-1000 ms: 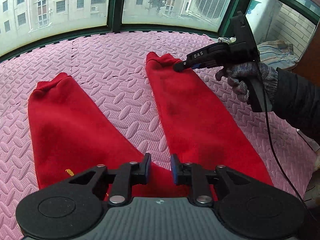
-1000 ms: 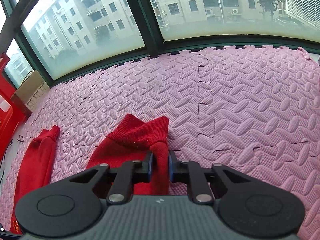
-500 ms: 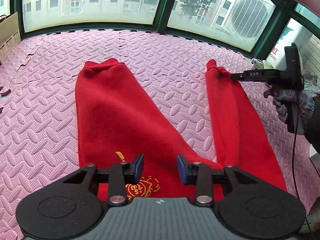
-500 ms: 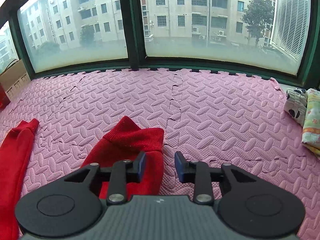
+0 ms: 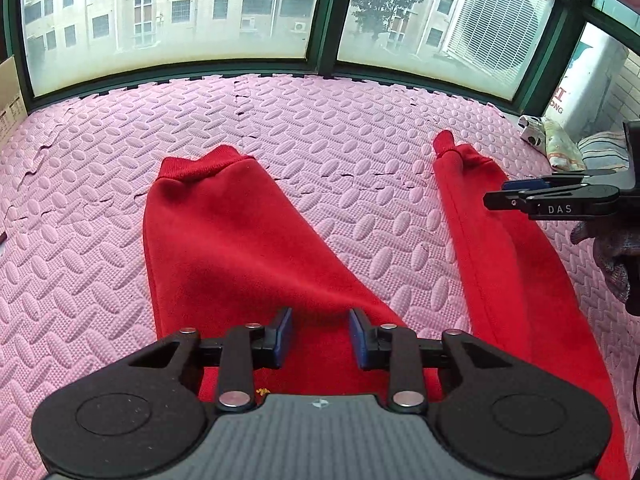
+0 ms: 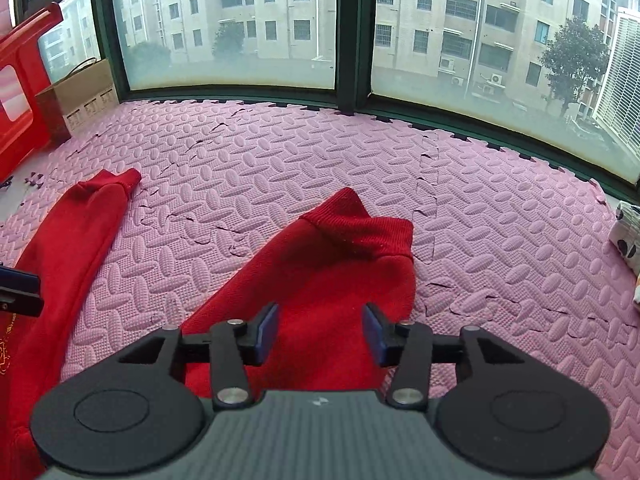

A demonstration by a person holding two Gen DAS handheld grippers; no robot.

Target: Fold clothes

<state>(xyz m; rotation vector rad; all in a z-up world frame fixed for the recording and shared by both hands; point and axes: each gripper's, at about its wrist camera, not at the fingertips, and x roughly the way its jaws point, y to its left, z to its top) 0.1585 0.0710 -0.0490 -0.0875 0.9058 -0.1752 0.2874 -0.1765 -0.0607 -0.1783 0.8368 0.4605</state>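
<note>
A pink foam puzzle mat (image 5: 360,128) with a raised leaf pattern covers the whole floor up to a dark green window frame (image 5: 324,20) at 12 o'clock, with apartment blocks beyond the glass. On the mat lie red trousers (image 5: 224,248), spread flat with both legs running away from the cameras toward the windows. In the left wrist view the wider leg fills the middle, its ribbed cuff (image 5: 200,162) at about 11 o'clock, and the other leg (image 5: 492,240) runs from 4 o'clock up to a cuff at 1 o'clock. In the right wrist view that second leg (image 6: 320,280) sits in the centre with its cuff (image 6: 360,224) at 12 o'clock.

The left gripper (image 5: 320,336) hovers low over the trousers near where the legs join, jaws spread and clasping nothing. The right gripper (image 6: 320,332) sits over its leg just short of the cuff, jaws likewise parted with red cloth showing between them, ungripped. From the left wrist it appears at 3 o'clock (image 5: 496,200), held by a gloved hand (image 5: 612,256).

A cardboard box (image 6: 80,96) stands at 10 o'clock in the right wrist view, beside a red plastic object (image 6: 20,92). Folded patterned cloths (image 5: 560,148) lie at 2 o'clock in the left wrist view.
</note>
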